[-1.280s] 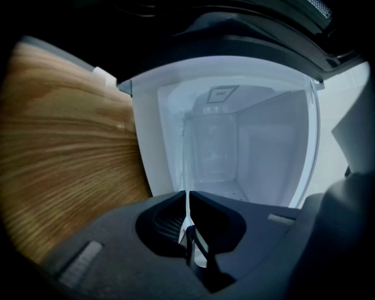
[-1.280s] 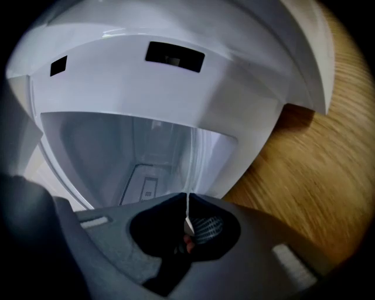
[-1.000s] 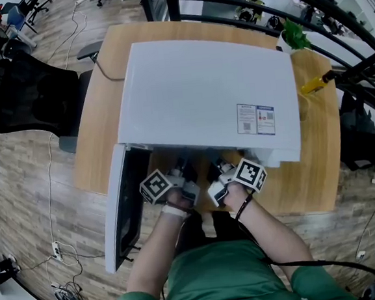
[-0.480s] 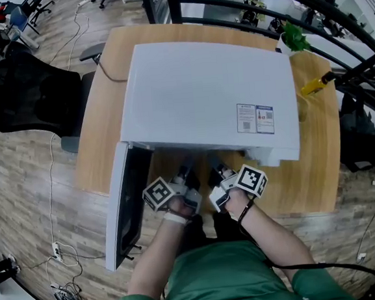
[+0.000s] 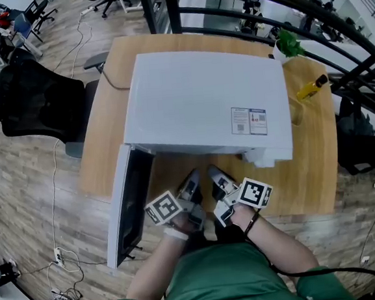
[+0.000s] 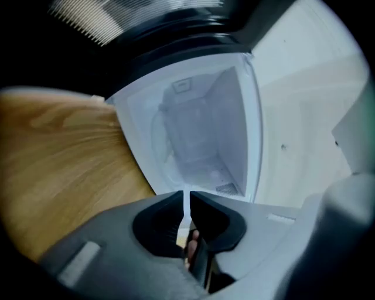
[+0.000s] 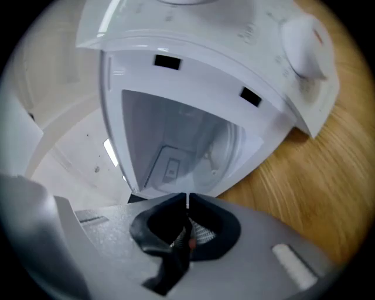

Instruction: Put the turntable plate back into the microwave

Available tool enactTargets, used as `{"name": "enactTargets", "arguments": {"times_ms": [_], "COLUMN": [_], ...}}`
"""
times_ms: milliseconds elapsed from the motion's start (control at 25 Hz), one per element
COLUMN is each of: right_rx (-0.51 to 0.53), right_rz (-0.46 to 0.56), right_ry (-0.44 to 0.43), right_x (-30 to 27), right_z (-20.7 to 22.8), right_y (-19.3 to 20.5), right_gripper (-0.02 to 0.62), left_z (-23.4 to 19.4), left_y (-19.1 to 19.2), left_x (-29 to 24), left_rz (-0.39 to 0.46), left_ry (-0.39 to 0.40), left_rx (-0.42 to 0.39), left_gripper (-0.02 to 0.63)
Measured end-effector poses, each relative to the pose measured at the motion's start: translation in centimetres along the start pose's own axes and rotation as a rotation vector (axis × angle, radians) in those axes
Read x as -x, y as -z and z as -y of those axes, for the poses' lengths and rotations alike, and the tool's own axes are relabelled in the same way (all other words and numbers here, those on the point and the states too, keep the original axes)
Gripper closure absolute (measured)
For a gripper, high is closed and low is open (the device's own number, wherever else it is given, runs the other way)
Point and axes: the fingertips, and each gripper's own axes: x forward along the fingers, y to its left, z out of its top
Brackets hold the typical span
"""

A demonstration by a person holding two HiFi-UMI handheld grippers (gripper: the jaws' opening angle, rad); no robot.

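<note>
left gripper view / left tongs: shut tight, pads together, nothing pinched
left gripper view / turntable plate: faint clear rim lying on the microwave floor, straight ahead of the tips and well apart from them; looks seated back inside already, tbh
left gripper view / table: bare wood off to one side of the tips
right gripper view / right tongs: closed too, nothing in the gap
right gripper view / turntable plate: curved glassy edge inside the cavity, ahead of the tips, untouched
right gripper view / dial: up past the tips on the front panel, not in play
plate handling (guess): glass by the look, so stiff, on the heavy side, slick on the pads, chippy if bumped on the cavity lip
plate grab spot (guess): out at the rim, one pair on each opposite side, kept level; never one-sided, too tippy
head view / left tongs: shut, tips just in front of the microwave mouth
head view / right tongs: shut, just beside the left pair
head view / door: hanging open, out to the left of the left tongs
head view / plate: hidden under the microwave top from up here
head view / vs a second ago: both pairs drawn back toward the body; tips tucked under the front edge then, out in the open over the table now; microwave and door in the same spot
</note>
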Motion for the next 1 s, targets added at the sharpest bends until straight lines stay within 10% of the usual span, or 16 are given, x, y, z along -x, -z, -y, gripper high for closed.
{"name": "enactTargets", "arguments": {"times_ms": [480, 1000], "right_rx": [0.425, 0.939], "right_rz": [0.022, 0.084], "right_ry": [-0.03, -0.036], "right_x": [4.4, 7.2], "right_z": [-7.7, -15.9], "right_y": [-2.9, -3.4], "right_gripper": [0.577, 0.578], "left_z": [7.8, 15.6], "left_y": [-2.2, -2.1], "left_x": [4.7, 6.8], "left_rz": [0.051, 0.039], "left_ry": [0.002, -0.056], "left_rx": [-0.311, -0.943], "left_gripper": [0.577, 0.577]}}
